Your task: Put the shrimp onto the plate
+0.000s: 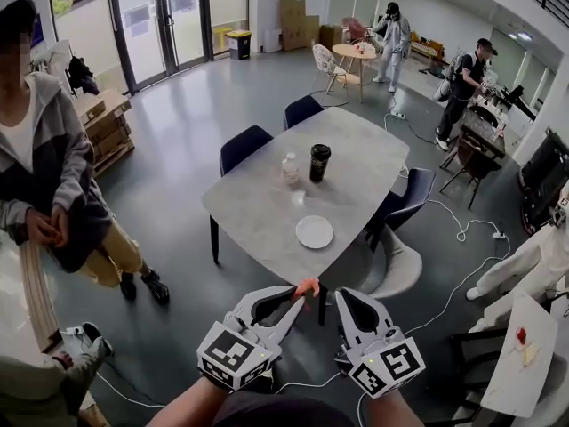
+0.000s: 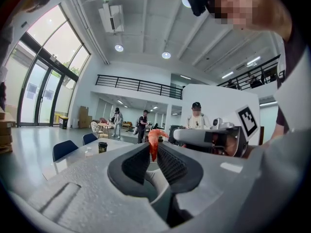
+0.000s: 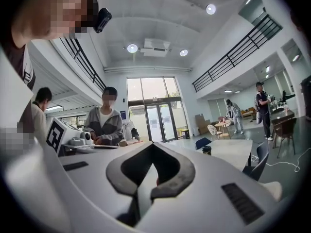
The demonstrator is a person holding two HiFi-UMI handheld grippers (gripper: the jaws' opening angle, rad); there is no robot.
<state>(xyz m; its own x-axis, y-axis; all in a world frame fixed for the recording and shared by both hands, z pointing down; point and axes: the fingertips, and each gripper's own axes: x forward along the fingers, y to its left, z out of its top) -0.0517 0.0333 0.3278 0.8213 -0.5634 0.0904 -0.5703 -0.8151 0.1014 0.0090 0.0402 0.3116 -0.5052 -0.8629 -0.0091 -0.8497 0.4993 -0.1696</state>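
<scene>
An orange shrimp sticks out from the tips of my left gripper, which is shut on it; in the left gripper view the shrimp stands up between the jaw tips. My right gripper is held beside it, shut with nothing in it; the right gripper view shows its jaws meeting at the tips. Both are held low and short of the table's near edge. An empty white plate lies on the grey table near that edge.
A black cup and a small clear bottle stand mid-table. Dark blue chairs ring the table, with a grey chair at its near right. A person stands at left; cables cross the floor.
</scene>
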